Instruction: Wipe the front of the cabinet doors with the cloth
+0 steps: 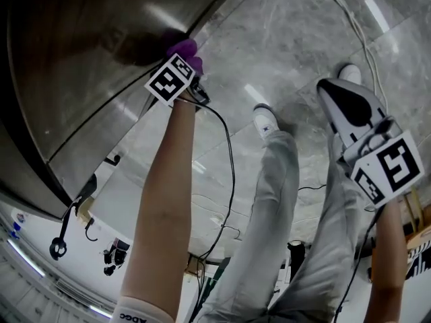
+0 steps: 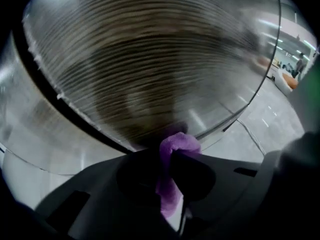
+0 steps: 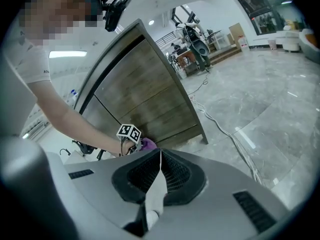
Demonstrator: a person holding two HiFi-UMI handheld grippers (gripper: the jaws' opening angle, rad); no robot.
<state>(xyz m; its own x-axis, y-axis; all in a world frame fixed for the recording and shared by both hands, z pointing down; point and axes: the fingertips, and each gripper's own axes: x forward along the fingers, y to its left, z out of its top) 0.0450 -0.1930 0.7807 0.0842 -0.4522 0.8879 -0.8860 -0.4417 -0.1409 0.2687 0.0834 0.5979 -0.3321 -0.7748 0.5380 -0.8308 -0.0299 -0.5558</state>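
The cabinet door (image 1: 101,52) has a brown wood-grain front, seen close up in the left gripper view as the door (image 2: 150,59). My left gripper (image 1: 187,59) is shut on a purple cloth (image 1: 184,48) and holds it against the lower part of the door. The cloth (image 2: 172,146) bulges out between the dark jaws of the left gripper (image 2: 168,156). My right gripper (image 1: 326,86) hangs away from the cabinet over the floor, and the right gripper (image 3: 160,151) has its jaws together on nothing. From there the cabinet (image 3: 145,99) and the cloth (image 3: 148,143) show.
The grey marble floor (image 1: 289,39) spreads under me. A white cable (image 1: 350,19) runs across it near the cabinet's corner. A black cable (image 1: 229,153) hangs from the left gripper. My legs and white shoes (image 1: 266,118) stand between the grippers.
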